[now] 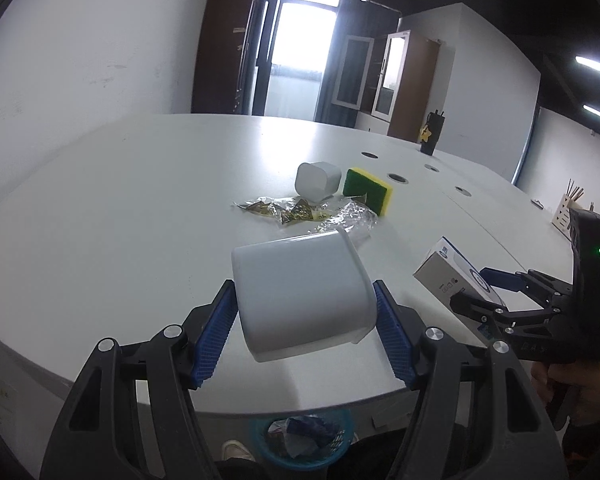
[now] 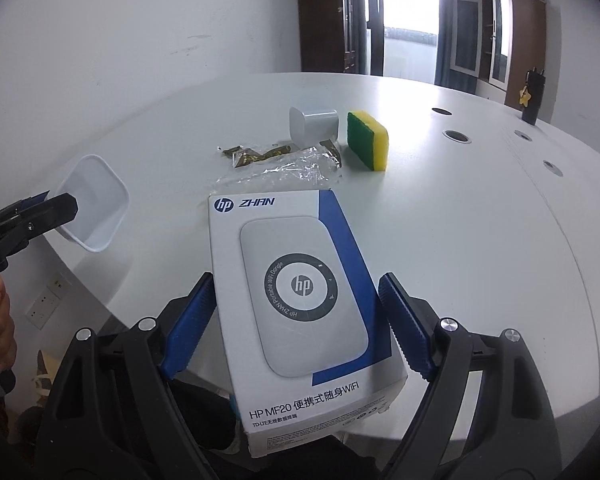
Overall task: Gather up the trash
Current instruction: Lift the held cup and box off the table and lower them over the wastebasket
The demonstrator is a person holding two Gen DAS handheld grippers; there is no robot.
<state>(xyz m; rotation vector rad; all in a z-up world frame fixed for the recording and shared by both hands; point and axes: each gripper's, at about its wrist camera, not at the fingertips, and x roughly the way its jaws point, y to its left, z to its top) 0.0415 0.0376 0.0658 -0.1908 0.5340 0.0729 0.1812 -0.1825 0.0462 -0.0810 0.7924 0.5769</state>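
My left gripper (image 1: 304, 312) is shut on a white plastic tub (image 1: 300, 292), held tilted above the table's near edge with its mouth facing away; it also shows in the right wrist view (image 2: 94, 208). My right gripper (image 2: 296, 328) is shut on a white and blue HP WiFi box (image 2: 296, 304), held flat above the table; the box also shows in the left wrist view (image 1: 448, 276). Gold and clear crumpled wrappers (image 1: 300, 214) lie on the white table (image 1: 120, 208), also seen in the right wrist view (image 2: 276, 164).
A second white tub (image 1: 316, 182) lies on its side behind the wrappers, next to a green and yellow sponge (image 1: 368, 190). A blue waste basket (image 1: 300, 436) with rubbish stands on the floor under the table's near edge. A dark bottle (image 1: 430, 136) stands at the far side.
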